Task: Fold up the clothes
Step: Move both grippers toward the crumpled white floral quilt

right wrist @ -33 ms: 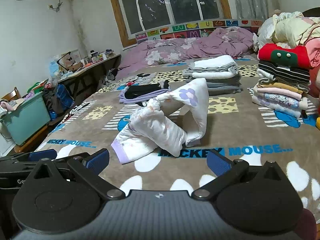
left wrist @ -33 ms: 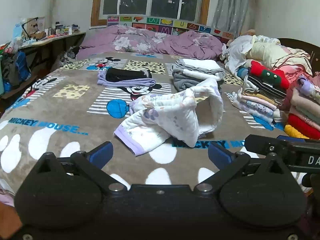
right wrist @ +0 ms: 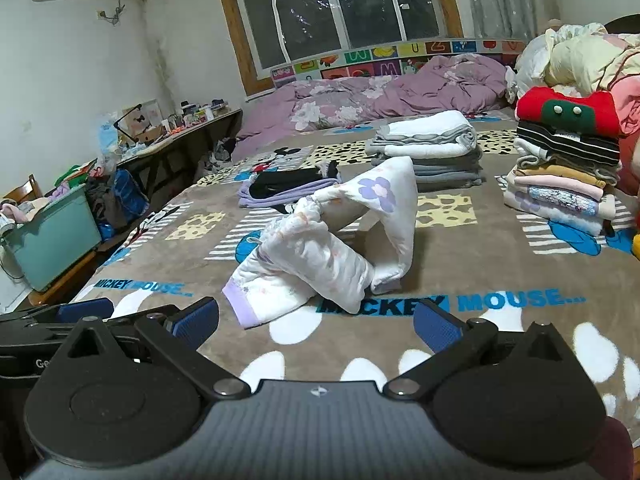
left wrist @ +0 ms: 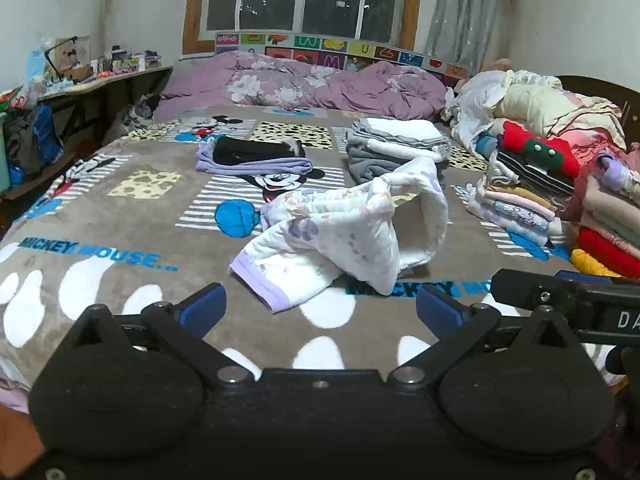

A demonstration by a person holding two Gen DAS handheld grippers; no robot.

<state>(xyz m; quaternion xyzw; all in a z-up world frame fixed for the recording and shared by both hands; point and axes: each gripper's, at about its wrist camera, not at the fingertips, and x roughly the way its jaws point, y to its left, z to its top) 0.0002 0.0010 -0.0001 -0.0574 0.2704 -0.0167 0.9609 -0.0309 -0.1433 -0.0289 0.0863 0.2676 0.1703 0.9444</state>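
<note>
garment: white quilted floral piece with lilac cuff (left wrist: 344, 236) (right wrist: 332, 248), lay crumpled mid-bed on the Mickey Mouse blanket (left wrist: 120, 208), partly humped up in an arch, unfolded
handling: looked soft, light, padded; likely floppy, holds a loose shape; not slippery, not fragile
grasp spot: best guess the lilac cuff (left wrist: 260, 284) at the near edge, plus the far raised edge to spread it flat
left hand-held gripper (left wrist: 320, 312): fingers spread wide, empty, hovered just short of the garment, not touching
right hand-held gripper (right wrist: 316, 328): spread wide, empty, also near side of garment
behind garment: grey-white folded stack (left wrist: 396, 148), black-and-lilac folded pieces (left wrist: 256, 156)
right of garment: tall folded pile, red item on top (right wrist: 564, 160)
room: bedroom, purple duvet (left wrist: 312, 84) beyond garment, dark window, cluttered surface (right wrist: 168, 140) to its left
</note>
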